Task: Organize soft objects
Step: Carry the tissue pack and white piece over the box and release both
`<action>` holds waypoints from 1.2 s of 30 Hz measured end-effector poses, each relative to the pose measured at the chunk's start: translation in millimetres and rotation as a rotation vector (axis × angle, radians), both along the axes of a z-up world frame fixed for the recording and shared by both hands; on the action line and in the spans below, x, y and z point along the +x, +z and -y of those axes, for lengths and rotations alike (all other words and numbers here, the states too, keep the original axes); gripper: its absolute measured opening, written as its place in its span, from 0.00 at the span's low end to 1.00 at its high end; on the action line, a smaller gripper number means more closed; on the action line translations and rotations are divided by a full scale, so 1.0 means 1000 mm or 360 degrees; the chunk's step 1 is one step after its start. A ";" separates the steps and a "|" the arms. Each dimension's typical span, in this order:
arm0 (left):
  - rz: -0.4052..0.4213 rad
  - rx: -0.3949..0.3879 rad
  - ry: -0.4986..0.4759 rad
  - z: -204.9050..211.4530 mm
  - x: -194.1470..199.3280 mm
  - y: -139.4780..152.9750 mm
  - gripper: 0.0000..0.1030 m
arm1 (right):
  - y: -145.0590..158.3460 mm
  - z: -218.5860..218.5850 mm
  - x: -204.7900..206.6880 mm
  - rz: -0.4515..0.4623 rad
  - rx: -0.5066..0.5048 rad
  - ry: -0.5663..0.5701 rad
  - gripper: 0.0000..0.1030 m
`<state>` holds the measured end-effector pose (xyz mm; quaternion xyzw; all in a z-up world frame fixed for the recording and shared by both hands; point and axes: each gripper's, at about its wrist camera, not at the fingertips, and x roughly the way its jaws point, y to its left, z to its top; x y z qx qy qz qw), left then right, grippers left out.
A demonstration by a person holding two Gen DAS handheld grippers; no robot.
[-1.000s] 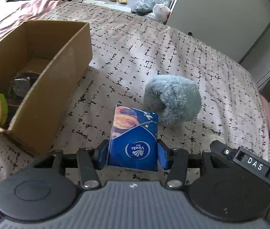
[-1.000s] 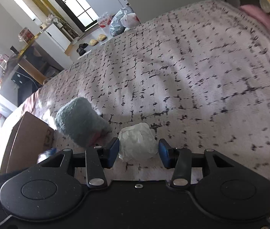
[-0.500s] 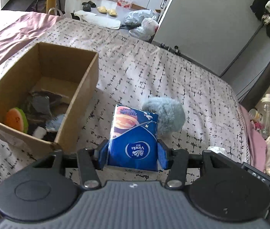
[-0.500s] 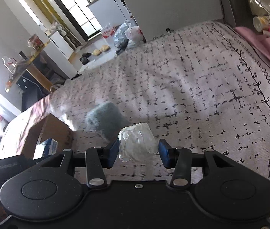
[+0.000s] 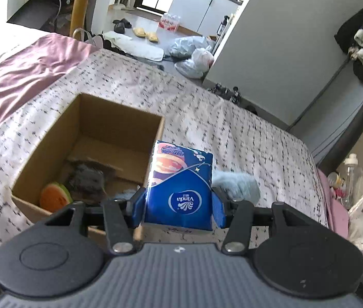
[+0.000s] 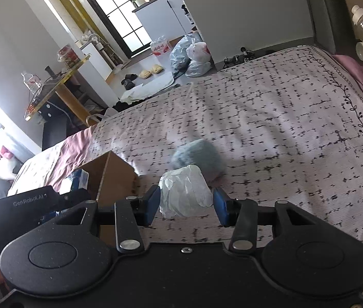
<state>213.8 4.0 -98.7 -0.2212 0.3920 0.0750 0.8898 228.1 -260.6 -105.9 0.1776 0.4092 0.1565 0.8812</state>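
lifted off the bed [image 6: 271,118] toward the cardboard box [image 5: 119,118], left tongs [image 5: 178,202] pinching the tissue pack [image 5: 181,187], right tongs [image 6: 186,202] pinching the crumpled white wad [image 6: 185,195], likely drop-off next.

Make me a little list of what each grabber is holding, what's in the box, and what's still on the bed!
left gripper: shut on the blue tissue pack, held up beside the box
right gripper: shut on the crumpled white bag
cardboard box: open, sitting on the bed
in the box: watermelon slice toy, dark fluffy thing, other bits too hidden to name
left on the bed: fluffy grey-blue toy, lying near the box
bedspread: pale with black dashes
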 end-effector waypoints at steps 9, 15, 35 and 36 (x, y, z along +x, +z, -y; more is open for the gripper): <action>0.0016 -0.0069 0.0036 -0.041 0.002 -0.002 0.50 | 0.018 -0.036 -0.004 0.0027 -0.0093 0.0041 0.43; 0.0013 -0.0061 0.0028 -0.063 0.009 -0.004 0.50 | 0.025 -0.059 -0.004 0.0045 -0.0106 0.0041 0.43; -0.0052 -0.0167 0.0071 -0.120 0.036 -0.032 0.50 | 0.029 -0.145 0.015 0.0077 -0.0149 0.0113 0.44; -0.0054 -0.0175 0.0078 -0.123 0.036 -0.033 0.50 | 0.028 -0.149 0.017 0.0079 -0.0152 0.0121 0.44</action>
